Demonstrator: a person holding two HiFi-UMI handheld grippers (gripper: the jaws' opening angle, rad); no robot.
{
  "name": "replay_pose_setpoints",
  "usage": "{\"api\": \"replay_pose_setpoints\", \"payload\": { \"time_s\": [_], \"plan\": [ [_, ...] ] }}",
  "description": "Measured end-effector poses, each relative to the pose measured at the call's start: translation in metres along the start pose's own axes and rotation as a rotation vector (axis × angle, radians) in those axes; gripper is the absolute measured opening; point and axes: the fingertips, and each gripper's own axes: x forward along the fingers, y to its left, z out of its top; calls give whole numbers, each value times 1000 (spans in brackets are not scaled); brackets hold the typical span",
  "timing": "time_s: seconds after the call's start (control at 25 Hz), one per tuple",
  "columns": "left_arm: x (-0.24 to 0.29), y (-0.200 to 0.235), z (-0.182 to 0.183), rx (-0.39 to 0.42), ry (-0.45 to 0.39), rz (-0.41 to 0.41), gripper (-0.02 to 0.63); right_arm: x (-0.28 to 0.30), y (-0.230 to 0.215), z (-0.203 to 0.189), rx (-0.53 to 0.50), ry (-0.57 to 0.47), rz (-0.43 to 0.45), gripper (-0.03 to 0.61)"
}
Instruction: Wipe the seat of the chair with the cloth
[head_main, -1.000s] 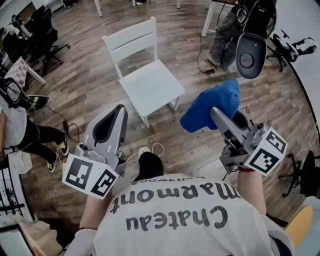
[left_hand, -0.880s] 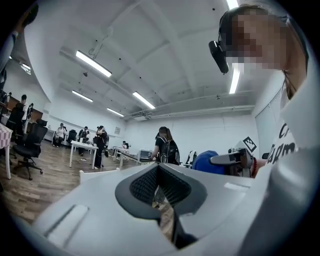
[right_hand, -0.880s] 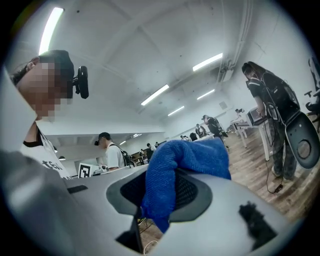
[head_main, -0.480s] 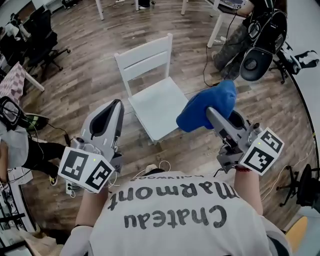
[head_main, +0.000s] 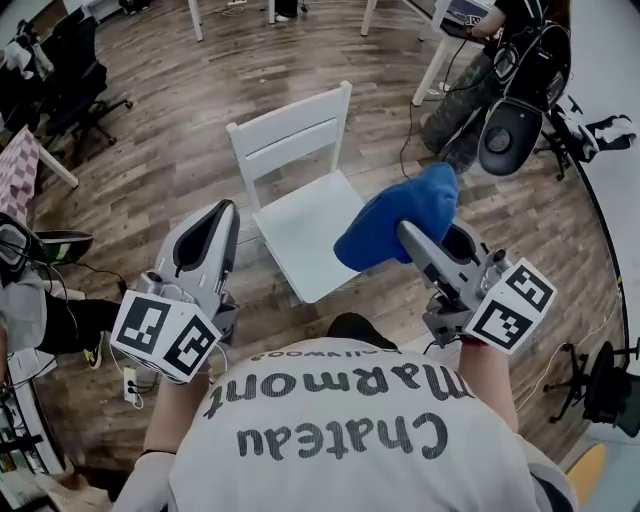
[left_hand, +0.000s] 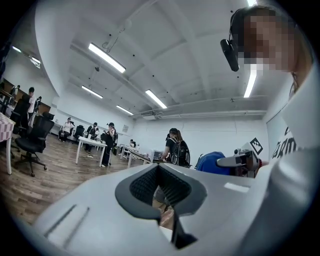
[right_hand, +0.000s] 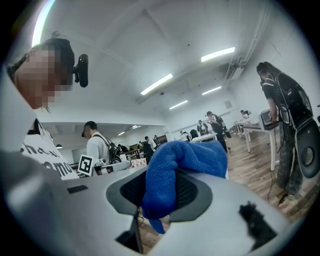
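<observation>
Cloth (right_hand: 172, 172), blue and bunched, sits pinched between the jaws of our right gripper (right_hand: 159, 195). The pads press on it from both sides, a thick fold bulges out over the tips, and a short tail hangs below. Our left gripper (left_hand: 161, 186) has its jaws brought together at the tips with nothing between them; only a sliver of the room shows through the slit behind the pads.

In the head view, the right gripper carries the cloth in the air over the right edge of the seat (head_main: 300, 225). It looks lifted clear of the surface, though we cannot be sure of the gap from this angle. The left gripper hangs over the wooden floor (head_main: 150, 150), near the seat's left side but apart from it. The white chair (head_main: 292, 130) stands just ahead of us, backrest on the far side and seat bare.

We judge the grasp done and the wiping not yet begun. The cloth has reached the chair but is not pressed flat on it. What remains is to lower the cloth onto the seat and sweep it across the whole surface. Nothing on the seat tells us that any part has been wiped.
</observation>
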Motion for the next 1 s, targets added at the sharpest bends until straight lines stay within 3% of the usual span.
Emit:
{"api": "replay_pose_setpoints", "payload": {
  "time_s": [0.2, 0.44, 0.64, 0.84, 1.0],
  "plan": [
    [15, 43, -2, -38, 18, 95, 8, 52, -28, 3, 9, 56, 94, 117],
    [50, 64, -2, -112, -8, 293, 8, 105, -89, -3, -43, 237, 221, 117],
    [69, 76, -19, -160, -12, 460, 8, 154, -127, -15, -27, 347, 358, 117],
    [74, 81, -52, -238, -5, 595, 8, 199, -158, -62, -4, 520, 451, 118],
    [50, 75, -99, -304, 48, 729, 8, 242, -163, -119, 21, 633, 524, 118]
  ]
}}
